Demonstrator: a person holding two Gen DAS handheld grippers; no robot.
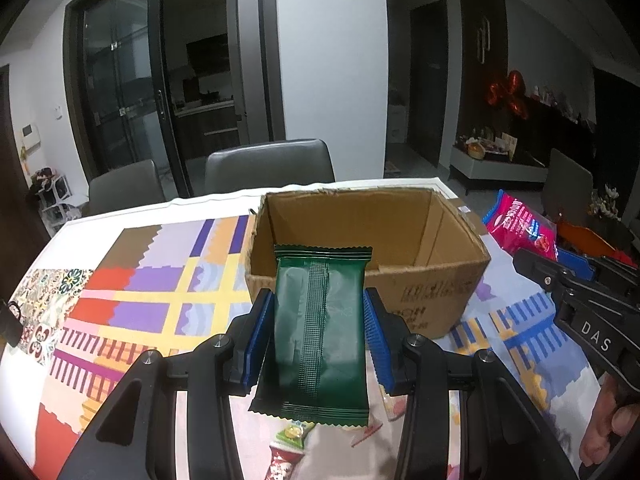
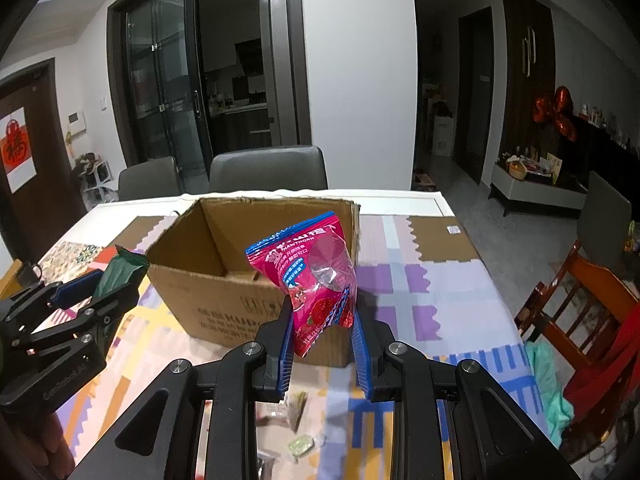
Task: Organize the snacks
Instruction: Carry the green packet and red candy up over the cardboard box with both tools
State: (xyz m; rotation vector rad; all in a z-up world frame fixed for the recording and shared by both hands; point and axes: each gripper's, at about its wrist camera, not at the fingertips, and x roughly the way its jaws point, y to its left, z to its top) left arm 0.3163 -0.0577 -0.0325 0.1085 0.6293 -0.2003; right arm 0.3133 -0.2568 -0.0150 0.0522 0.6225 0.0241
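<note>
1. Left wrist view: left gripper (image 1: 318, 340) has its blue pads pressed against both sides of a green packet (image 1: 318, 328). Packet is upright, seam side toward the camera, lifted off the table and on the near side of the cardboard box (image 1: 432, 288).
2. Right wrist view: right gripper (image 2: 322, 336) pinches the lower end of a pink snack bag (image 2: 316, 276). Bag stands tilted, upper part leaning toward the box opening, raised in front of the near wall.
3. Cardboard box sits open-topped on the patterned tablecloth (image 1: 160, 280), between the two grippers in reach. As far as either view shows, its inside looks bare; the floor near the front wall is hidden.
4. Several small wrapped snacks (image 2: 300, 444) lie loose on the cloth below the grippers, not yet collected. Exact count not readable.
5. Judged step: transport, both items held and carried to the box, neither over the opening yet. Task looks early, given the loose items and the bare box.
6. Next move calls for: carry each packet forward and above the near rim, clear the wall edge, then spread the pads over the opening. Grippers are close side by side, so releasing one at a time would avoid a clash.
7. Risk: pink bag is gripped only at one end and may swing or catch the rim.
</note>
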